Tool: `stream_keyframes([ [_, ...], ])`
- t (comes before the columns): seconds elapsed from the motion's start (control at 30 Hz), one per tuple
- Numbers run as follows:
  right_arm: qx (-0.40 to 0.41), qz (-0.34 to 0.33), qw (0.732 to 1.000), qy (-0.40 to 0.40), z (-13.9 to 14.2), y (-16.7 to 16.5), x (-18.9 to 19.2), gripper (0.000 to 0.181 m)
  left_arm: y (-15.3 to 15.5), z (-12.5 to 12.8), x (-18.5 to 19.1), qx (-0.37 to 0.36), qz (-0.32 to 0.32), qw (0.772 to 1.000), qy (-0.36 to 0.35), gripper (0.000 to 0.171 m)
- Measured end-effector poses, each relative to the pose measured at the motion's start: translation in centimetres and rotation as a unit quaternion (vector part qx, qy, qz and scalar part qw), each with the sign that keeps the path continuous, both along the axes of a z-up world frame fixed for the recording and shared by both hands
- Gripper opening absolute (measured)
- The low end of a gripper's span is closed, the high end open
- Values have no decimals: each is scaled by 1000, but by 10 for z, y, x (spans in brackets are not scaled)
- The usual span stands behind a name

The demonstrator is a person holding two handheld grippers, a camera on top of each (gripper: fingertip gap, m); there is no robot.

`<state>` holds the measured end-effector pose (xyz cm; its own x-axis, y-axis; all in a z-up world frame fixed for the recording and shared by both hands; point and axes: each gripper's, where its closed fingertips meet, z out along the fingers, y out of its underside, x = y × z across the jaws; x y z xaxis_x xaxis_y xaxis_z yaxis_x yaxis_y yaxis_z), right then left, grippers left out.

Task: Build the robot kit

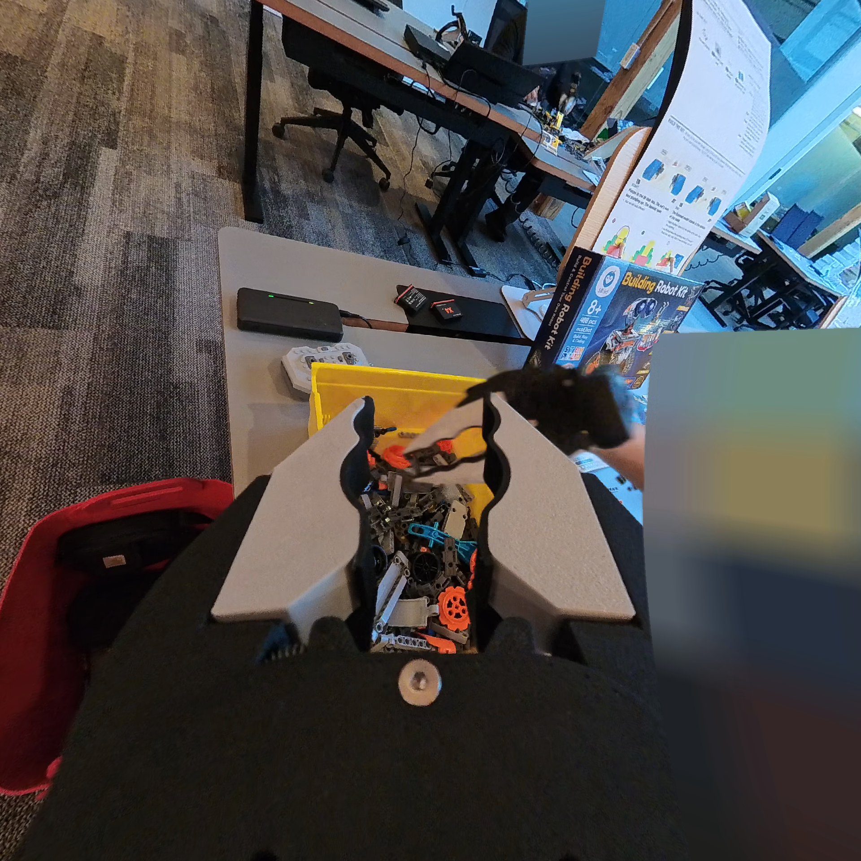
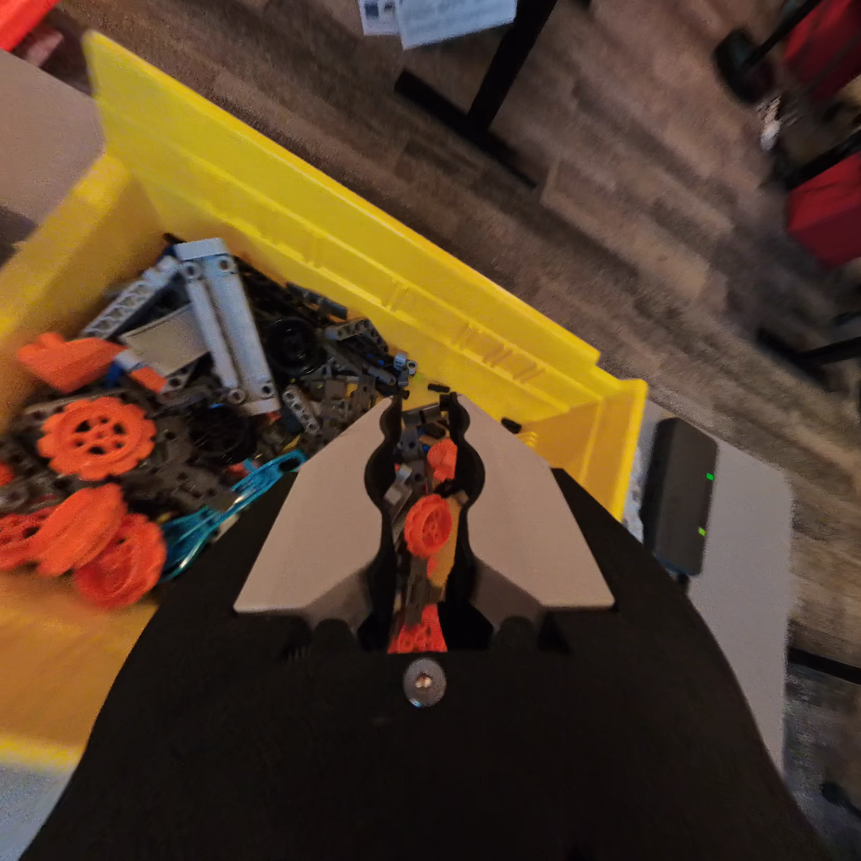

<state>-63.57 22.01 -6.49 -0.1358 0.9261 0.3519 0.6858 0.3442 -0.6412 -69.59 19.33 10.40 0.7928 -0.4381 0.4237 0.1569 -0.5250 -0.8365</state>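
A yellow bin on a grey table holds a heap of grey, black, orange and teal building parts. My left gripper is open and empty, hovering above the heap. My right gripper reaches into the bin from the right, blurred. In the right wrist view the right gripper is shut on a small assembly of grey parts with an orange wheel, near the bin's wall. Loose orange gears and a grey beam lie to its left.
Behind the bin are a white controller, a black power bank and two small black batteries. A toy kit box stands at the right. A red bin sits on the carpet at the left. A person's forearm enters from the right. My right fingertips sit around 20 cm from my left ones.
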Motion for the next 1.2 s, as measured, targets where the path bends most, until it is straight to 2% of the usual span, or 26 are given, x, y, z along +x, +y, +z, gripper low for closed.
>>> stream_keyframes([
  [0.1,26,-32,998,38,32,-18,50,18,0,1,2,2,-1,1000,2,44],
  [0.17,34,-72,996,43,46,-32,103,18,0,1,4,2,-5,1000,3,43],
  [0.27,42,-134,990,18,49,-64,207,19,1,2,6,4,-7,1000,3,43],
  [0.37,32,-207,977,34,46,-96,297,18,4,0,7,0,-2,1000,7,43],
  [0.43,18,-247,967,55,44,-112,330,18,6,-1,8,-4,5,1000,12,43],
  [0.5,24,-257,963,77,46,-123,342,18,7,-3,10,-8,6,1000,21,43],
  [0.67,35,-232,969,81,41,-130,330,18,8,-5,19,-12,-5,999,34,43],
  [0.9,-5,-174,979,104,29,-122,283,18,9,-7,17,-16,-8,1000,26,43],
  [0.97,-19,-137,981,139,40,-116,252,18,8,-6,14,-14,-3,1000,23,43],
  [1.07,-59,-75,983,158,60,-97,183,18,6,-4,12,-11,1,1000,22,43],
  [1.13,-91,-35,987,129,60,-85,131,18,5,-5,12,-10,0,1000,24,44],
  [1.2,-149,15,987,64,42,-83,85,18,5,-5,13,-10,-2,1000,24,44],
])
